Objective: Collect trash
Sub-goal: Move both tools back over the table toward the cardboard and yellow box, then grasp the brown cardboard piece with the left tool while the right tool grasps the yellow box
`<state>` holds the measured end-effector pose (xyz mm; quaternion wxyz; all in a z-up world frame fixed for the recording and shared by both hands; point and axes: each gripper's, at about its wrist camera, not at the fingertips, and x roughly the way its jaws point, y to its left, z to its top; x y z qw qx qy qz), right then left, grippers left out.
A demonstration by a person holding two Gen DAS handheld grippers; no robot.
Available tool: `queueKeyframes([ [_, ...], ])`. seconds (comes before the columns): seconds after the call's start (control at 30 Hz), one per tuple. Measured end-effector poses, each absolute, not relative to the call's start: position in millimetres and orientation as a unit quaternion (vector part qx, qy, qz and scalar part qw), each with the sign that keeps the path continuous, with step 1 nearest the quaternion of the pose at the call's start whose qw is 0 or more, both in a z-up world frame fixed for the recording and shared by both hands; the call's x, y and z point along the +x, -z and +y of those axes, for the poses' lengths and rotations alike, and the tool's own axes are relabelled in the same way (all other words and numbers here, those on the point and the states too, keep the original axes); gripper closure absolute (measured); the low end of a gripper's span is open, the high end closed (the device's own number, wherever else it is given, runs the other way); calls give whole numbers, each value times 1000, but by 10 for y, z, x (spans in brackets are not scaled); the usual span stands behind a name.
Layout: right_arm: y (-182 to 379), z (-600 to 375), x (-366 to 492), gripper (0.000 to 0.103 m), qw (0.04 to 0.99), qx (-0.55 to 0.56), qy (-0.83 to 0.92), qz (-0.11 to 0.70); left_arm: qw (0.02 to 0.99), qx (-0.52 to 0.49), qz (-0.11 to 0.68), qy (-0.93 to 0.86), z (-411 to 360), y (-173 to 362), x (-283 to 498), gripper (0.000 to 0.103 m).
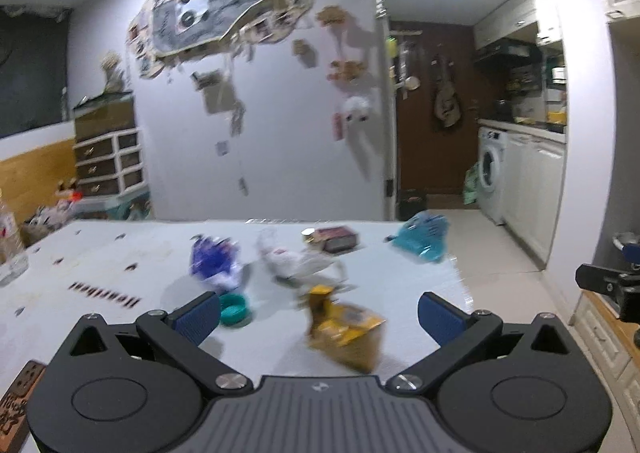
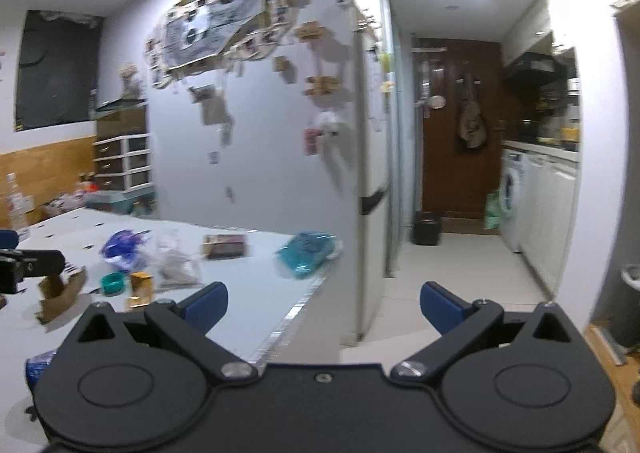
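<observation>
Spread across the white table (image 1: 120, 253), left to right: a blue-and-white crumpled wrapper (image 1: 216, 261), a small teal cap (image 1: 234, 309) just in front of it, a clear crumpled plastic bag (image 1: 288, 261), a yellow-brown snack bag (image 1: 344, 329) nearest the left gripper (image 1: 318, 313), a dark flat box (image 1: 336, 239) further back, and a teal bag (image 1: 422, 241) at the far right edge. Both views motion-blurred, so finer detail of the trash not readable. Left gripper released, jaws spread wide, empty, lined up roughly over the snack bag but apart from it. Right gripper (image 2: 324, 303) likewise released and empty, hanging past the table's right edge, aimed more at the hallway floor than at any litter. No bin clearly identifiable: a dark container (image 2: 427, 227) by the far door, purpose uncertain. Probably the approach to the first pick. Best done by slowing down, dropping the left jaws low on either side of the snack bag, pinching a crumpled ridge rather than a flat face, since thin foil likely slips or slides on the smooth top. Worth swinging the right gripper back over the table toward the teal bag, taking care not to nudge it off the edge.
</observation>
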<state>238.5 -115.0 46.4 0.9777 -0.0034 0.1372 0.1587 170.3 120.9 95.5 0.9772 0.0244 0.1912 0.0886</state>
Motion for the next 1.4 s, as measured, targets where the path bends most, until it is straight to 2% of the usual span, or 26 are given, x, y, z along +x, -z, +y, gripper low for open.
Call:
queueKeyframes([
  [0.57,-185,-55,2767,0,935,-8,-303,186,949,-25,273,-154,2579,-442,2002,0],
  [1.0,45,238,3277,0,906,18,-361,219,931,26,335,-140,2956,-173,2460,0],
  [1.27,68,489,3413,0,896,-40,-387,213,928,19,344,-140,3086,-100,2669,0],
  [1.33,78,528,3448,2,888,-48,-399,223,926,20,348,-144,3097,-73,2711,0],
  [1.4,99,564,3487,14,881,-52,-405,237,924,28,351,-151,3089,-49,2745,0],
])
